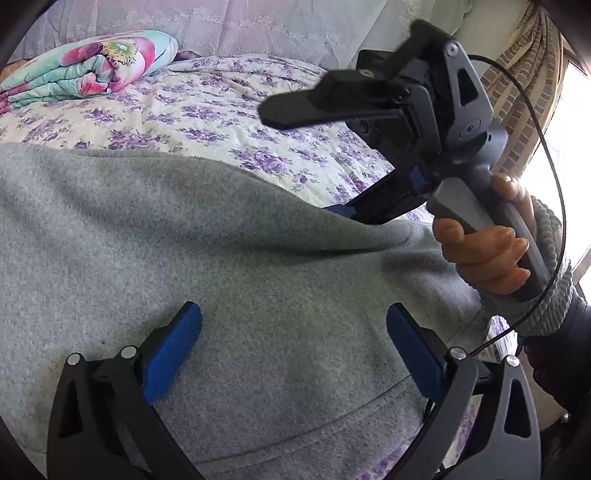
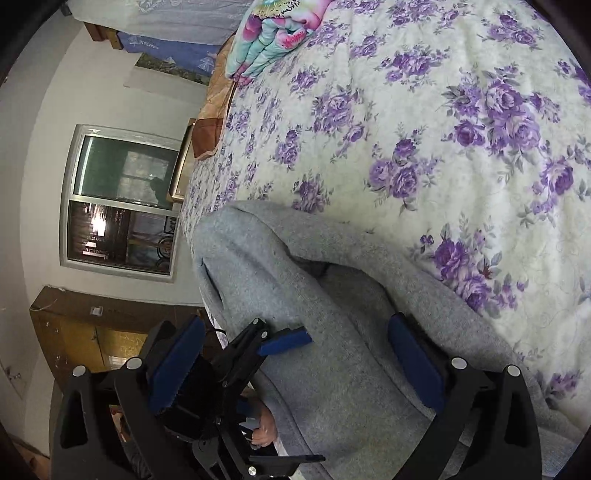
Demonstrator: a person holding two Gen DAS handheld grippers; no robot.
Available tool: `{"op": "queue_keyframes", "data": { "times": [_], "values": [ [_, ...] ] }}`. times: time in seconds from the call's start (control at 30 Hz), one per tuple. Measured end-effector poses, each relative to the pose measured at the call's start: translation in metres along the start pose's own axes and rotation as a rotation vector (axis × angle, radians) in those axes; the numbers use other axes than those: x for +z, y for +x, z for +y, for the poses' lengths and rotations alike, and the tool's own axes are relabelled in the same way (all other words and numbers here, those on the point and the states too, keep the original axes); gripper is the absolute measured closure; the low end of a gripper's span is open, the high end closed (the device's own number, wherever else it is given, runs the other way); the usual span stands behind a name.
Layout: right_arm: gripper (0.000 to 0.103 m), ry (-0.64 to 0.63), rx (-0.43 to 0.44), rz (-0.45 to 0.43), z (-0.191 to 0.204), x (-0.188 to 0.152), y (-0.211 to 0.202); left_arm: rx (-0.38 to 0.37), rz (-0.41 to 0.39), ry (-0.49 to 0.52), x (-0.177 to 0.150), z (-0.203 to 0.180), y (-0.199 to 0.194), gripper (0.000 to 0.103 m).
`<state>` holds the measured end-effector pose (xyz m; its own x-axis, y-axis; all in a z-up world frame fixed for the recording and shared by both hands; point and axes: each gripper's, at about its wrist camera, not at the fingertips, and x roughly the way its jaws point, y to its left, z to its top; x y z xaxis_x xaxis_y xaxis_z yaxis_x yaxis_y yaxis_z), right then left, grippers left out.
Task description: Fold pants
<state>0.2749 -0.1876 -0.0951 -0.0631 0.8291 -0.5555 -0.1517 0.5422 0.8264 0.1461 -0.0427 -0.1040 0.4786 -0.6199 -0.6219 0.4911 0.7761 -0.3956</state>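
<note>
From the left wrist view, the grey pants (image 1: 229,266) fill most of the frame, spread over a bed covered by a purple-flowered sheet (image 1: 207,118). The left gripper (image 1: 295,350) hovers just above the pants, its two blue pads (image 1: 171,350) standing wide apart with only cloth showing between them; whether the tips touch the fabric is hard to tell. The pants run out of frame at the left and bottom edges, so their full outline is hidden. At the pants' right edge the right gripper (image 1: 306,162) is seen from the side, gripped by a hand (image 1: 484,243) in a ribbed grey cuff. Its upper finger is blurred and raised clear of the cloth, while its lower finger disappears behind a raised fold of the pants, with only a blue tip showing. Beyond the pants, at the far end of the sheet, lies a folded floral quilt (image 1: 88,66).

From the right wrist view, the pants (image 2: 332,332) lie bunched at the near edge of the sheet (image 2: 443,129). The right gripper (image 2: 295,354) is spread wide, its right pad (image 2: 413,362) against a fold of the pants and its left pad off the cloth. The left gripper (image 2: 258,398) crosses in front at lower left, mostly a dark tangle, one blue tip resting on the pants. The quilt (image 2: 273,33) is cut off at the top edge.
</note>
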Motion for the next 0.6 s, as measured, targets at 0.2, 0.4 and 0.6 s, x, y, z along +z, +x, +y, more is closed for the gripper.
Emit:
{"op": "queue_keyframes", "data": {
  "times": [0.2,0.4,0.6],
  "values": [
    [0.003,0.006,0.096,-0.011,0.006,0.029,0.027,-0.007,-0.005,-0.005,-0.001,0.001,-0.001,0.005],
    [0.005,-0.057,0.151,-0.366,0.012,0.046,-0.047,-0.027,-0.013,-0.016,-0.002,0.003,-0.003,0.005],
    [0.005,-0.037,0.11,-0.237,0.005,0.051,-0.034,-0.045,-0.018,-0.027,-0.002,0.005,-0.005,0.005]
  ]
}}
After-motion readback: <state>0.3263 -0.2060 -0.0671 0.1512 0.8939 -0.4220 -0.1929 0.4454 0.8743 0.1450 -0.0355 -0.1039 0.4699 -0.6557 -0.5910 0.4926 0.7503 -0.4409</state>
